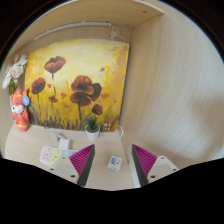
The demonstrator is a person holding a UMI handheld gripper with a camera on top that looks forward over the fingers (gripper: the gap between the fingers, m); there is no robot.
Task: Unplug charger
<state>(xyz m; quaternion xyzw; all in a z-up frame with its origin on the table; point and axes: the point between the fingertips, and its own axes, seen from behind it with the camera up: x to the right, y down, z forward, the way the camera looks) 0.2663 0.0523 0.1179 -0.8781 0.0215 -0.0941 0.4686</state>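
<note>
Tool point(112, 158) released, charger point(114, 162) between its pink pads point(83, 156), flower painting point(78, 84) beyond.

One poppy painting point(77, 84) on the wall, below it one small potted plant point(92, 126), one orange figurine point(19, 110) at its left, one white charger point(114, 162), two pink-padded gripper fingers point(82, 157).

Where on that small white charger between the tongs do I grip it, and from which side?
Grip the white charger by its two opposite side faces, coming straight ahead with the open tongs, a pad on each side. It looks like a small boxy block standing between the fingers. Which way it pulls out I cannot tell.
</note>
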